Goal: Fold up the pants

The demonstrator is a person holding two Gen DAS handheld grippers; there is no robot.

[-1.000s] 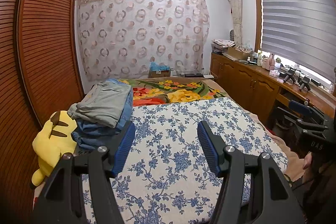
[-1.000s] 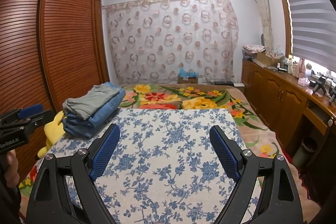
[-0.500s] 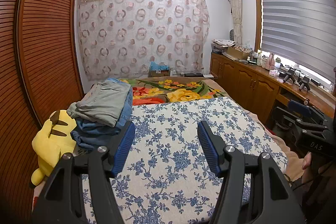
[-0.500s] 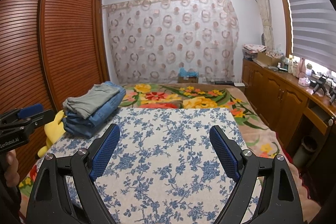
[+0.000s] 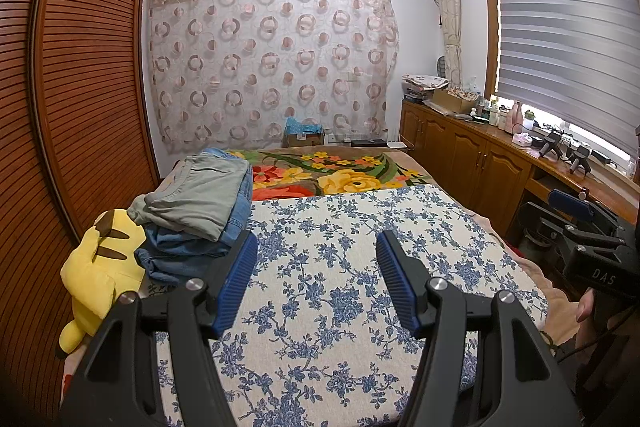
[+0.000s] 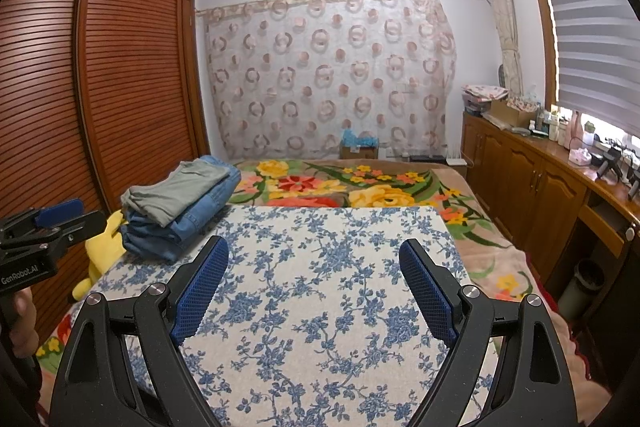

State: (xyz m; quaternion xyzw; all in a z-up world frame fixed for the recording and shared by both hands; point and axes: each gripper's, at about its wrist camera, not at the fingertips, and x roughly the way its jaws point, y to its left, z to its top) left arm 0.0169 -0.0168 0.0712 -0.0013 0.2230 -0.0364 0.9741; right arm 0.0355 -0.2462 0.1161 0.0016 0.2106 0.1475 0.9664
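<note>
Left tongs (image 5: 316, 247): I hold them parted, nothing between. Right tongs (image 6: 314, 255): wide, nothing between. Folded pants (image 5: 196, 211), grey pair on top of jeans: stacked at the bed's (image 5: 340, 267) left edge, touching the yellow plush toy (image 5: 96, 275).

Right tool (image 5: 600, 267) reads "DAS"; left tool (image 6: 24, 259) "GenRobot.AI".

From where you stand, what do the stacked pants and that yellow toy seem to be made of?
The lower blue pants look like denim: faded blue, thick folds, stitched seams. The grey-green pants on top seem a softer matte cotton, though that is a guess. The yellow toy looks like plush fabric: soft, rounded, matte.
</note>
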